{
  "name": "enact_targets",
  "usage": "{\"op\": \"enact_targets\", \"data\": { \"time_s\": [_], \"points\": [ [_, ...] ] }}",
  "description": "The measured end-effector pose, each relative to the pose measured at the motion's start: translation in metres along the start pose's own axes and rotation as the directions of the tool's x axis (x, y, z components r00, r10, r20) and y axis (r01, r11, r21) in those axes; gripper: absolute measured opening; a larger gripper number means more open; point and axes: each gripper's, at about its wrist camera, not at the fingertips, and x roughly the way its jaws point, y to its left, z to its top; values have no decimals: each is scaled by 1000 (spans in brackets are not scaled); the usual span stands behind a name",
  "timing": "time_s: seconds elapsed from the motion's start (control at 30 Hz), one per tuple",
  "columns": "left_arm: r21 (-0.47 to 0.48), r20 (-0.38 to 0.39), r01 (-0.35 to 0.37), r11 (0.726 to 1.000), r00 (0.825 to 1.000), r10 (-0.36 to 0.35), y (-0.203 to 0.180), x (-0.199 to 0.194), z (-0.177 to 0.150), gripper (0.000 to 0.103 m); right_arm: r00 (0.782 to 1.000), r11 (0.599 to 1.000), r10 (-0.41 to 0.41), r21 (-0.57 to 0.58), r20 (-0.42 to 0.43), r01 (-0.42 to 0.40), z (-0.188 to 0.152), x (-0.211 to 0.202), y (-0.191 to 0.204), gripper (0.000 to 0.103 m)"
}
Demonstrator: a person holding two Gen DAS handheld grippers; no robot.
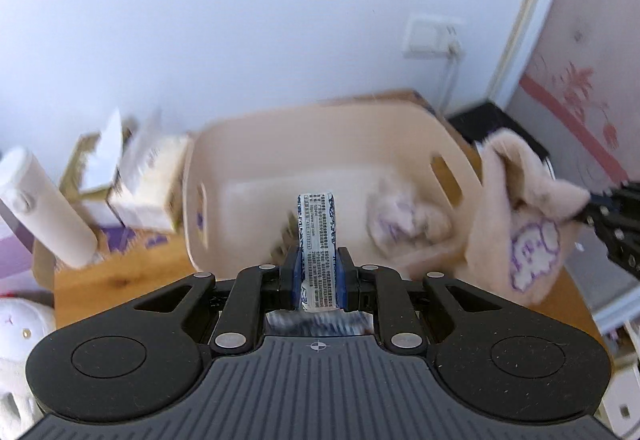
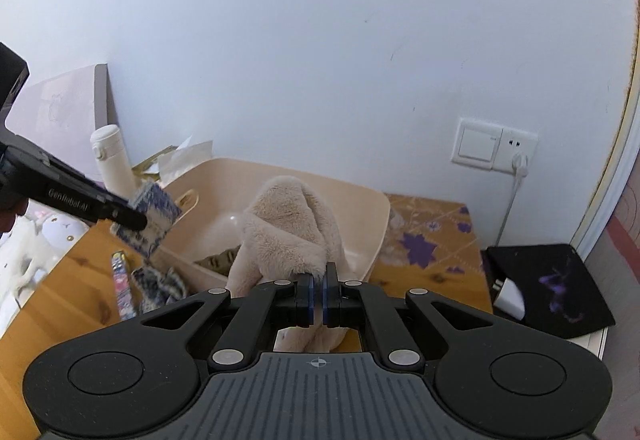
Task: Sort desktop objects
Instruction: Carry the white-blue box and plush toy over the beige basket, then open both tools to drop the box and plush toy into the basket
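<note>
Over on the left wrist view, we're looking down our left gripper (image 1: 319,272), and its jaws are standing narrow, pinching a small blue-and-white packet (image 1: 318,240) of printed text that's sticking up edge-on between the pads. Behind it the beige plastic bin (image 1: 256,152) is sitting on the wooden desk (image 1: 120,272), pretty blurred, with a fuzzy cream bundle with purple print (image 1: 404,216) lying inside toward its right end. Off to the right, a fluffy beige plush slipper (image 1: 520,216) with a purple-outlined cloud patch is hanging in the air, gripped at its edge by our right gripper (image 1: 588,210), which is poking in from the frame edge. A white bottle (image 1: 48,208) and some white cartons (image 1: 148,184) are standing just left of the bin. Switching to the right wrist view, we're seeing our right gripper (image 2: 319,280) with its jaws fully closed, clamping the fuzzy rim of the slipper (image 2: 288,228), which is dangling in front of the bin (image 2: 372,224). At the left, the left gripper (image 2: 134,218) is holding the packet (image 2: 154,216) up near the bin's left corner. A colourful flat wrapper (image 2: 122,280) and a crumpled blue-white wrapper (image 2: 160,286) are lying on the desk (image 2: 60,304) beside the bin, and a black pad (image 2: 556,284) is lying well off to the right.
</note>
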Motion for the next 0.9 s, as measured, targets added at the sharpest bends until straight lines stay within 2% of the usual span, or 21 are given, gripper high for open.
{"op": "enact_targets", "data": {
  "time_s": [0.1, 0.23, 0.5, 0.83, 0.87, 0.9],
  "points": [
    [-8, 20, -31, 1000, 999, 31, 1, 11, 12, 17, 1000, 1000, -2, -7, 8, 3, 8, 9, -3, 4],
    [-9, 8, -56, 998, 998, 56, 0, 32, 21, 17, 1000, 1000, -10, -12, 24, 11, 20, 23, -6, 4],
    [-18, -72, -116, 993, 991, 115, 0, 76, 20, 17, 999, 999, -20, -23, 47, 21, 45, 57, -9, 4],
    [-52, -200, -160, 986, 969, 147, 11, 106, 6, 18, 996, 1000, 10, -22, -90, -12, 24, 110, 5, 6],
    [-51, -203, -161, 986, 968, 147, 12, 107, 4, 18, 994, 999, 19, -23, -108, -22, 21, 114, 8, 9],
    [-50, -207, -159, 986, 968, 145, 12, 107, 3, 18, 993, 999, 26, -23, -119, -29, 18, 115, 10, 16]
  ]
}}
